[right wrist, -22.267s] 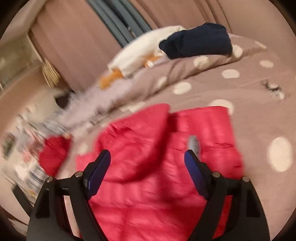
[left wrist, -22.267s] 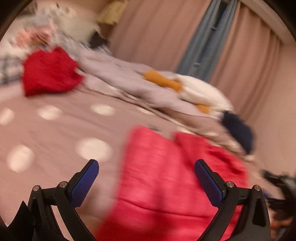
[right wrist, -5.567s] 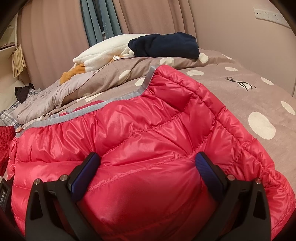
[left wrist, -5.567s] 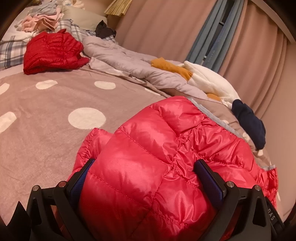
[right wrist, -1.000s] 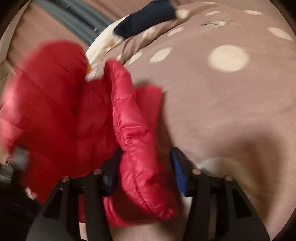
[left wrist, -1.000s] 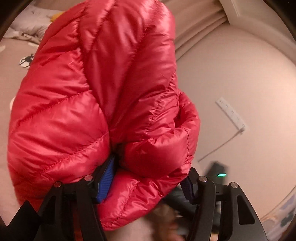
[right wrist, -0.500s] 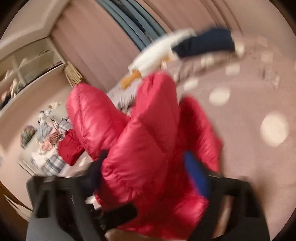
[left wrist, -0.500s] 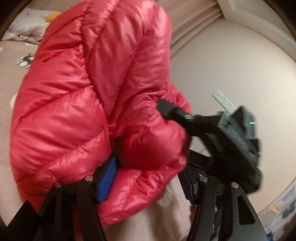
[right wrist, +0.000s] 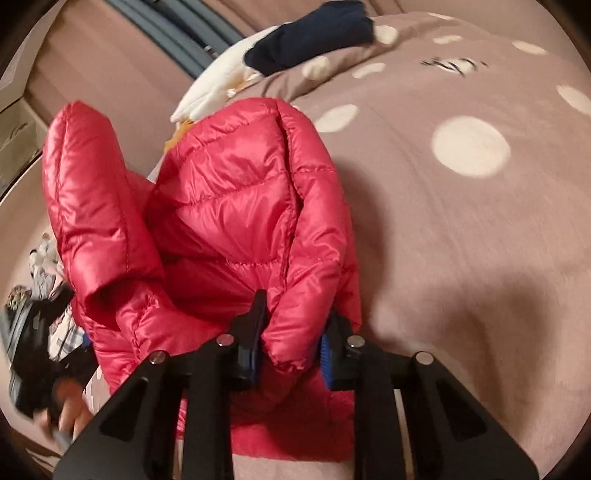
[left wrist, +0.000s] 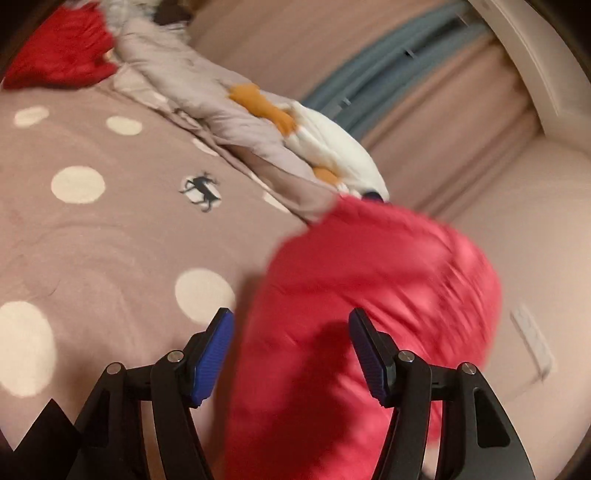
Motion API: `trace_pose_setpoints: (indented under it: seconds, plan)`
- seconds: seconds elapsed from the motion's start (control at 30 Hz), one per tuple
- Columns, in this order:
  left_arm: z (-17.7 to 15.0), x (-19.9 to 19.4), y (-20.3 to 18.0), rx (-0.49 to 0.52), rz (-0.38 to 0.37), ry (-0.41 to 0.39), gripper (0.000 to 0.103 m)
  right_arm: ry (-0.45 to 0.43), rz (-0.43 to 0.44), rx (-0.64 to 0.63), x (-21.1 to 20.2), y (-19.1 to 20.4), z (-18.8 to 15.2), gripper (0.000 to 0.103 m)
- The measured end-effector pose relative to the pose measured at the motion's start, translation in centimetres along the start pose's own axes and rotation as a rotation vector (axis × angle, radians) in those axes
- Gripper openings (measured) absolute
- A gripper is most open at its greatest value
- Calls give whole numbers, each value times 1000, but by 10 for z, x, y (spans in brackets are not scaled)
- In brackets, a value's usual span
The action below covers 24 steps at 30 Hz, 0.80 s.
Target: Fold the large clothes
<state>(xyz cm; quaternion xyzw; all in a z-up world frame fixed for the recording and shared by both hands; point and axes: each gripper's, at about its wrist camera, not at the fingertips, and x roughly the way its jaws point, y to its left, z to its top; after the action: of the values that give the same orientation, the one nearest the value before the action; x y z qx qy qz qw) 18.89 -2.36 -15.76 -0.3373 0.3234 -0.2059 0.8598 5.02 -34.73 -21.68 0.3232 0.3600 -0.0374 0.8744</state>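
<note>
A shiny red puffer jacket (right wrist: 236, 206) is lifted off the dotted bedspread (right wrist: 461, 240), bunched, with one sleeve (right wrist: 92, 184) sticking up. My right gripper (right wrist: 290, 350) is closing, and a folded edge of the jacket fills the gap between its blue pads. In the left wrist view the jacket (left wrist: 369, 295) is a red blur ahead and to the right. My left gripper (left wrist: 293, 354) stands open in front of it, with the left pad (left wrist: 218, 354) clear of the cloth. That left gripper (right wrist: 26, 354) and the hand (right wrist: 68, 406) holding it show blurred at the right wrist view's left edge.
Another red garment (left wrist: 55, 48) lies at the bed's far left. A grey quilt (left wrist: 192, 85), a white and orange garment (left wrist: 325, 147) and a navy garment (right wrist: 310, 33) are heaped along the far side by the curtains (left wrist: 388, 74). A wall socket (left wrist: 532, 343) is on the right.
The left view has swung from the wall to the bed, and the jacket is no longer bunched between the left pads. The right jaws have narrowed onto a fold of the jacket.
</note>
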Motion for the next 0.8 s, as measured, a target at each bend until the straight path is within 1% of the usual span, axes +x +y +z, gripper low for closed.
trace_pose_setpoints:
  seconds: [0.03, 0.07, 0.1, 0.13, 0.17, 0.2, 0.23, 0.27, 0.3, 0.33, 0.37, 0.4, 0.43, 0.47, 0.5, 0.53, 0.57, 0.6, 0.63, 0.7, 0.73, 0.77, 0.8]
  plan:
    - [3, 12, 1, 8, -15, 24, 63, 8, -23, -14, -3, 1, -5, 21]
    - [5, 30, -4, 55, -25, 93, 63, 18, -43, -29, -7, 4, -7, 21]
    - [3, 38, -5, 81, -24, 115, 63, 28, -73, -40, -12, 8, -7, 22]
    - [1, 42, -9, 108, -14, 113, 63, 26, -98, -37, -15, 7, -2, 25]
    - [-1, 41, -15, 145, 3, 86, 63, 9, -139, -34, -23, 12, 0, 27]
    - [-2, 38, -19, 162, 2, 73, 63, -17, -176, -41, -32, 17, 3, 30]
    - [-4, 37, -24, 182, -7, 65, 63, -60, -208, -50, -43, 24, 8, 34]
    - [-5, 36, -28, 198, -18, 73, 63, -142, -236, -64, -61, 35, 13, 37]
    - [-5, 36, -30, 204, -26, 83, 63, -198, -239, -77, -73, 40, 15, 43]
    - [-8, 33, -30, 207, -26, 87, 63, -277, -233, -114, -87, 55, 20, 44]
    - [-8, 35, -32, 217, -21, 94, 63, -325, -219, -148, -95, 64, 25, 44]
    - [-9, 37, -35, 230, -13, 98, 63, -375, -182, -182, -99, 77, 30, 44]
    - [-9, 42, -39, 234, -9, 99, 63, -398, -121, -206, -99, 87, 37, 44]
    - [-10, 45, -39, 238, -5, 102, 63, -387, -45, -228, -90, 97, 49, 43]
    - [-15, 48, -41, 240, 1, 106, 63, -366, -13, -251, -80, 102, 56, 39]
    - [-17, 50, -40, 241, 19, 108, 63, -342, -30, -281, -64, 105, 64, 39]
    - [-20, 50, -39, 242, 39, 112, 63, -305, -120, -283, -41, 103, 71, 39]
    - [-23, 53, -39, 247, 54, 116, 65, -257, -216, -245, -17, 91, 77, 41]
    - [-27, 58, -39, 260, 71, 108, 66, -214, -282, -182, 7, 72, 78, 38]
    - [-39, 61, -48, 330, 112, 85, 67, -168, -382, -74, 44, 30, 71, 35]
    - [-47, 60, -56, 385, 133, 56, 67, -177, -365, -22, 53, 16, 70, 34]
    - [-55, 62, -62, 432, 165, 27, 67, -184, -323, 25, 53, 1, 71, 33]
    - [-60, 63, -64, 462, 185, 4, 67, -188, -320, 34, 54, 2, 72, 32]
